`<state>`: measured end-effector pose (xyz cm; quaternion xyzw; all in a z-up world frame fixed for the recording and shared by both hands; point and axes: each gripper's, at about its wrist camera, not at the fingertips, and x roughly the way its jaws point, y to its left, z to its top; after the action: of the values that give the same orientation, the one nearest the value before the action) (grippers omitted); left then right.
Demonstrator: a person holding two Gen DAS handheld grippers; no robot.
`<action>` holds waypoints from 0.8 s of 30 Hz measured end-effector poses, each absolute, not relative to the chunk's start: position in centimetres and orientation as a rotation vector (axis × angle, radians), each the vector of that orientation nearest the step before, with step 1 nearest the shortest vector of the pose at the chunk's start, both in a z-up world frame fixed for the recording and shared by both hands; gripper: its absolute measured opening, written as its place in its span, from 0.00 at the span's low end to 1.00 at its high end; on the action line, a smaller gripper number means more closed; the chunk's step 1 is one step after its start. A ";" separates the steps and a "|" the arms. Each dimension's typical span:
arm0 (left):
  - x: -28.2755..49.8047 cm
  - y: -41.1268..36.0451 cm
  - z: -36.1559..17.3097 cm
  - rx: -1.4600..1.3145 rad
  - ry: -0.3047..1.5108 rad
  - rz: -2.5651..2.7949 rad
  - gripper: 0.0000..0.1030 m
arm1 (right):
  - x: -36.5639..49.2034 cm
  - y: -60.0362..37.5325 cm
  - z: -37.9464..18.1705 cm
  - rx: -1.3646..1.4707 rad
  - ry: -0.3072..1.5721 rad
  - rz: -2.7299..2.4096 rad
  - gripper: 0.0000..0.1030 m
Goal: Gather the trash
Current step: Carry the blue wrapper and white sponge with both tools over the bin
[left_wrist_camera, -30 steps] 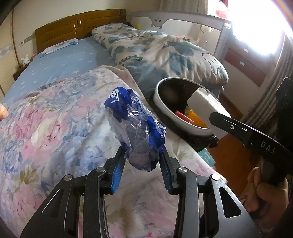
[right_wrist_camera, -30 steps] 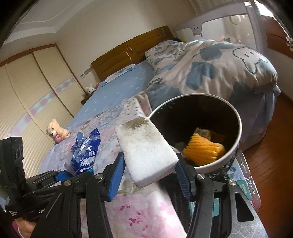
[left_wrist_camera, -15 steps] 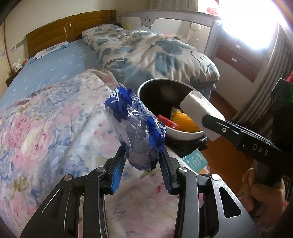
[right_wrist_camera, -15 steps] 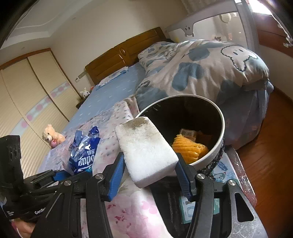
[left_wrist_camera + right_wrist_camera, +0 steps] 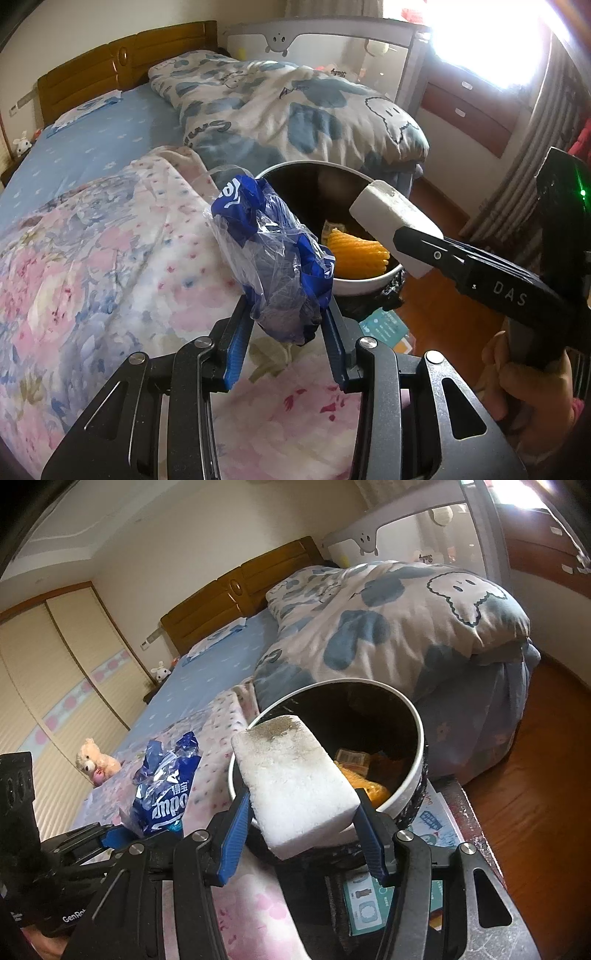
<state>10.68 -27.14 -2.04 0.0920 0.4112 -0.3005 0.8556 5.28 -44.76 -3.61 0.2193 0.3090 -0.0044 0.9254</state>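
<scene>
Both grippers have drifted sideways toward the trash bin (image 5: 334, 192) over the last second; the bin now sits nearer the middle of each wrist view, and more of its contents show.

Left gripper (image 5: 284, 325): jaws partly closed, blue pads pressing both sides of a crumpled blue and clear plastic wrapper (image 5: 271, 258). Wrapper stands up out of the jaws, above the floral blanket (image 5: 110, 258) and just beside the bin's near rim. Grip unchanged from the earlier frames.

Right gripper (image 5: 301, 812): jaws about half open, clamped on a white foam block (image 5: 291, 775). Block is tilted, its far end soiled grey-brown and overlapping the bin rim (image 5: 417, 716) in the right wrist view. In the left wrist view the same block (image 5: 395, 218) hangs over the bin's right edge, with a person's hand (image 5: 528, 387) on the gripper handle at the lower right.

Bin: round, white rim, dark inside, standing at the foot of the bed on a dark surface. Inside lie a yellow-orange ribbed item (image 5: 356, 254) and some packaging that I cannot identify. Printed paper sheets (image 5: 432, 819) lie under and beside the bin.

Background: blue-patterned duvet (image 5: 399, 627) heaped beyond the bin, wooden headboard (image 5: 236, 594), a plush bear (image 5: 94, 762) on the bed at far left.
</scene>
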 end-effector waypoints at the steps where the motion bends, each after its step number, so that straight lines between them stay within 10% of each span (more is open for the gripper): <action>1: 10.7 -27.3 -2.1 0.195 0.865 -0.633 0.35 | 5.4 -44.9 -3.6 0.449 0.635 -0.010 0.53; 24: 13.3 -31.4 -2.5 0.233 0.883 -0.664 0.35 | 8.3 -48.2 -3.2 0.448 0.645 -0.035 0.53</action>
<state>13.30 -31.43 -2.50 0.1102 0.4185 -0.3146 0.8448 8.26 -48.24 -3.17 0.2184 0.3142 -0.0172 0.9237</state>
